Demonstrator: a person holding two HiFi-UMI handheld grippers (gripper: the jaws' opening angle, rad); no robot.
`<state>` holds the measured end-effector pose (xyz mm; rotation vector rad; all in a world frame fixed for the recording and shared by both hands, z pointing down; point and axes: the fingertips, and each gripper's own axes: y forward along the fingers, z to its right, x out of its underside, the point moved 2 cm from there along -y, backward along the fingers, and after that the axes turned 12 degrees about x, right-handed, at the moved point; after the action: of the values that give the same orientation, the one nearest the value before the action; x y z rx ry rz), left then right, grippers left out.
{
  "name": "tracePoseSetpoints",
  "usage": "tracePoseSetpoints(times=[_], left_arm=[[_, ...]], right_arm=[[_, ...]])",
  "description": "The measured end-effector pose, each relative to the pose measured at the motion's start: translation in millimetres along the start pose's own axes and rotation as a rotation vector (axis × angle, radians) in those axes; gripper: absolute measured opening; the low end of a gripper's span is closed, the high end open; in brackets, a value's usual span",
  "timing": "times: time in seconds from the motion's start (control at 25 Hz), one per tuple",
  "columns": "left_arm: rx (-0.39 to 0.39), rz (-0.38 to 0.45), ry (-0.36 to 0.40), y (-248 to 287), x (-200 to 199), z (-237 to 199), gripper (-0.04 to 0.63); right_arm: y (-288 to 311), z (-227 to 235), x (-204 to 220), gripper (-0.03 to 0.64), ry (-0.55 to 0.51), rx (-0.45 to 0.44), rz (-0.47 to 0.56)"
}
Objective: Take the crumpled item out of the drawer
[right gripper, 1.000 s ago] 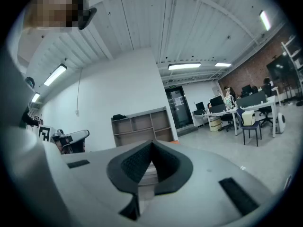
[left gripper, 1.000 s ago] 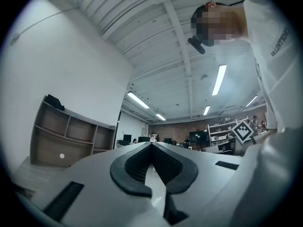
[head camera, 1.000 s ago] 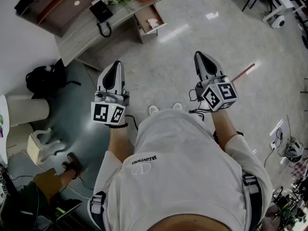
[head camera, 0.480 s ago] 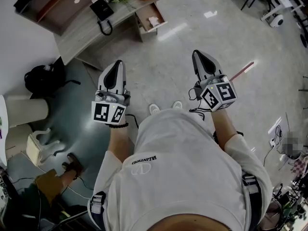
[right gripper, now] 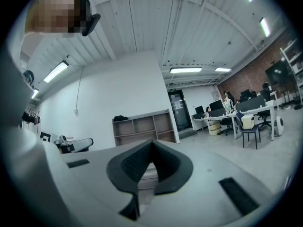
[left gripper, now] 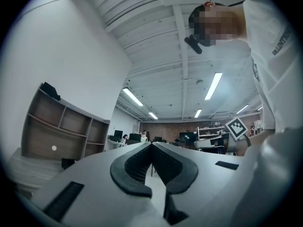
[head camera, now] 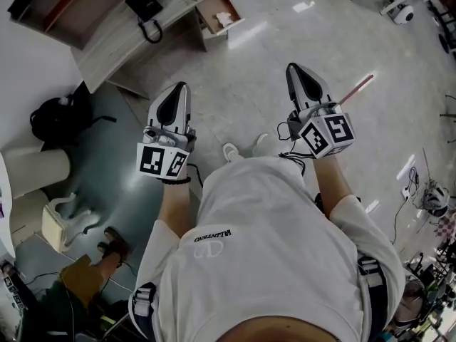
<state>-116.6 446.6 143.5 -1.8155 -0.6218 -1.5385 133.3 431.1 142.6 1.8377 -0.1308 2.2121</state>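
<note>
As the person steps forward, left gripper (head camera: 181, 87) and right gripper (head camera: 295, 70) advance, jaws together, empty. Crumpled item (head camera: 225, 20) still sits in the open drawer (head camera: 212, 10), well ahead of both jaws. Judged: approach phase only.

Crumpled item (head camera: 224, 19) in open drawer (head camera: 209, 24) of desk (head camera: 114, 43); telephone (head camera: 142, 4) on desk; backpack (head camera: 53, 121) on floor (head camera: 285, 41), left.

The right gripper (right gripper: 152, 144) fills the lower frame, jaws together with nothing between; a wooden shelf unit (right gripper: 142, 126) stands behind at centre.
</note>
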Motion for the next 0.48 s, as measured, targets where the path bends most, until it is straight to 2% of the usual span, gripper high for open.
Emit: tracePoseSetpoints(times=[0.32,0.48], left_arm=[[0.024,-0.014,-0.010,0.3,5.2,2.5,0.000],[0.026,-0.020,-0.008,6.3,7.4,-3.3,0.000]], right_arm=[[-8.4,5.4,-1.7,-0.002,0.011,0.026,0.006],[3.7,2.5,0.1,-0.002,0.010,0.009,0.002]])
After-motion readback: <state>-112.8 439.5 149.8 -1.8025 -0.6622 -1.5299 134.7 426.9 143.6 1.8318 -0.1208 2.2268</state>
